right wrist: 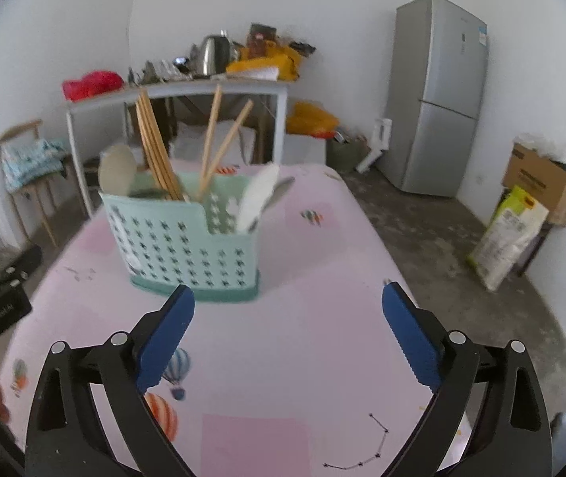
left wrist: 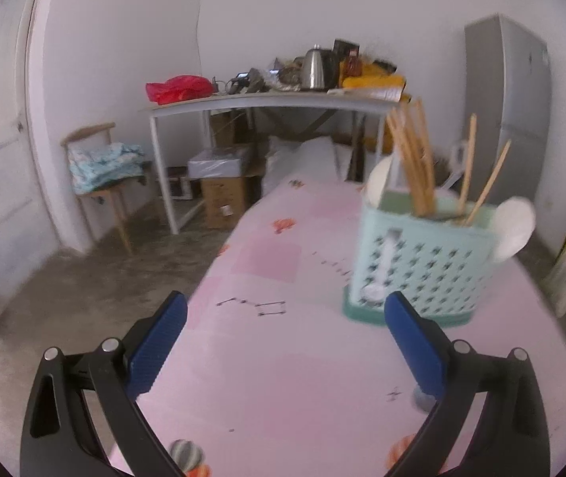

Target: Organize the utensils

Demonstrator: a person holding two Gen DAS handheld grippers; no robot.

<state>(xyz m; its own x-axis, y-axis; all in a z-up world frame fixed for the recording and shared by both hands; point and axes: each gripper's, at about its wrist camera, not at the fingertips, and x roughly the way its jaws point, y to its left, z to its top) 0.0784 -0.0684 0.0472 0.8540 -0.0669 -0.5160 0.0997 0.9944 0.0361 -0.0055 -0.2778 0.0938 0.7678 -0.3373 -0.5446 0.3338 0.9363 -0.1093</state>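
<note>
Pink cloth printed with hot-air balloons and thin constellation lines covers the table [right wrist: 302,349] that fills the foreground of both wrist views. Nearest the lens in the left view, the left gripper [left wrist: 286,310] hangs over that cloth with its blue ribbed pads spread wide, nothing between them. The right gripper [right wrist: 287,302] is likewise spread apart and empty above the cloth.

Just beyond the fingertips stands the mint-green perforated plastic utensil caddy [right wrist: 187,250], upright on the table. In the left view the caddy [left wrist: 422,270] sits just past the right-hand pad. A bundle of wooden chopsticks [right wrist: 155,147] leans in its rear part, and two separate wooden chopsticks [right wrist: 219,143] tilt apart beside them. A white plastic spoon [right wrist: 116,169] rises at the caddy's left end, another white spoon [right wrist: 257,196] leans out of the lower front compartment at its right end, with a metal utensil handle [right wrist: 283,190] just behind it.

Farther back, across a bare concrete floor, a white metal-framed side table [right wrist: 179,91] carries a steel kettle [right wrist: 213,53], a red plastic bag [right wrist: 92,83] and yellow packages. A wooden chair [right wrist: 24,159] with folded blue-patterned fabric stands to its left. A grey two-door refrigerator [right wrist: 437,95] stands against the wall on the right, near a cardboard box [right wrist: 541,179] and a white sack [right wrist: 509,234].
</note>
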